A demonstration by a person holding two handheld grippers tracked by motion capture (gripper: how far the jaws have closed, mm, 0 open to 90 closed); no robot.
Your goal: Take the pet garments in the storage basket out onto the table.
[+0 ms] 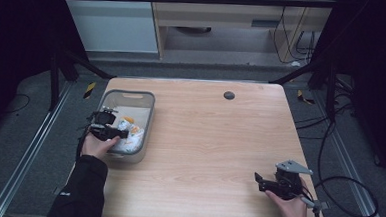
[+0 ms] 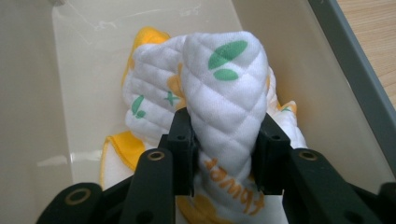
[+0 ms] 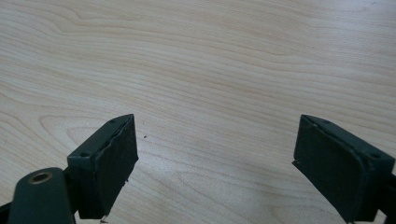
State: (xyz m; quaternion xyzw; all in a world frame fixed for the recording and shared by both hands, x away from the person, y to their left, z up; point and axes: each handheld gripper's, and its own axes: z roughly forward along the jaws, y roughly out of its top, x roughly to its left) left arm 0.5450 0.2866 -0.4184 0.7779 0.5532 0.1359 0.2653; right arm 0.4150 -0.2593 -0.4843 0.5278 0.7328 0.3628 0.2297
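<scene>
A white quilted cloth [image 2: 224, 93] with green leaf marks and orange trim lies bunched inside a grey plastic bin [image 1: 109, 100] at the table's left. My left gripper [image 2: 225, 144] reaches into the bin, and its two jaws press on a raised fold of the cloth from both sides. In the high view the left gripper [image 1: 122, 133] sits over the bin's near end, with the cloth [image 1: 134, 130] just past it. My right gripper [image 1: 258, 182] rests low over the table's front right corner. Its jaws stand wide apart in the right gripper view [image 3: 215, 168] with bare wood between them.
The wooden table [image 1: 209, 139] has a small dark round grommet [image 1: 228, 95] near its back edge. Cables [image 1: 347, 191] trail on the floor to the right. Dark frame bars stand around the table.
</scene>
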